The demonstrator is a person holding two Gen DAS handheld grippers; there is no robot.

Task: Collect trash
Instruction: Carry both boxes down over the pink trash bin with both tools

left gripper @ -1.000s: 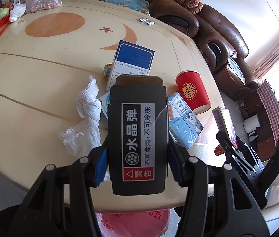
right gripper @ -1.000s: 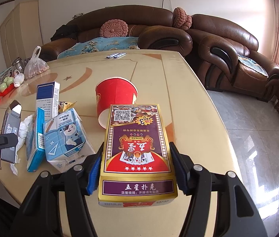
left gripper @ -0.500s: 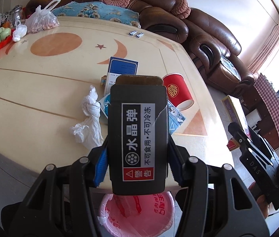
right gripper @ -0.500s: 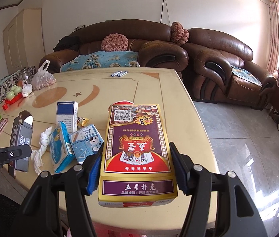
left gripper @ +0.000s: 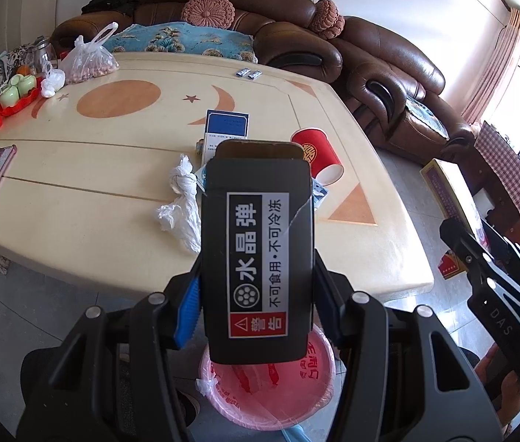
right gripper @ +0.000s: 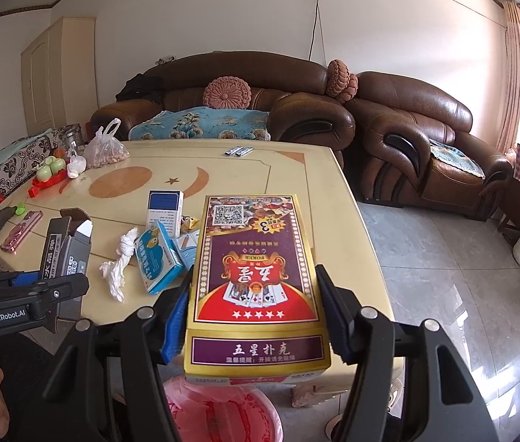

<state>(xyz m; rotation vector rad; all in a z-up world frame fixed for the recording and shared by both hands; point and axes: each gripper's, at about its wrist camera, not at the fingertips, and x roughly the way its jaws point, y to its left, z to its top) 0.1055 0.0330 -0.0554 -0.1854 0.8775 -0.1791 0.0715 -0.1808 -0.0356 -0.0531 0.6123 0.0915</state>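
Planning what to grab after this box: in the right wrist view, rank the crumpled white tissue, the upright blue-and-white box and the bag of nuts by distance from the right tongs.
1. Crumpled white tissue: nearest, left of the right tongs, near the table's front edge.
2. Upright blue-and-white box: mid-table, behind the tissue.
3. Bag of nuts: farthest, far left corner by the sofa.

Cream lacquered table [left gripper: 120,199]: glossy, smooth, orange inlay. On it, crumpled white tissue paper [left gripper: 182,206], matt; red paper cup [left gripper: 317,154] lying beside it, slight sheen. Matt black cardboard box [left gripper: 258,258] with a printed paper label. Glossy gold-and-purple card box [right gripper: 256,276]. Below the table edge, thin pink plastic bin liner [left gripper: 296,386], wrinkled, shiny. Behind the table, brown leather sofa [right gripper: 296,110], polished.
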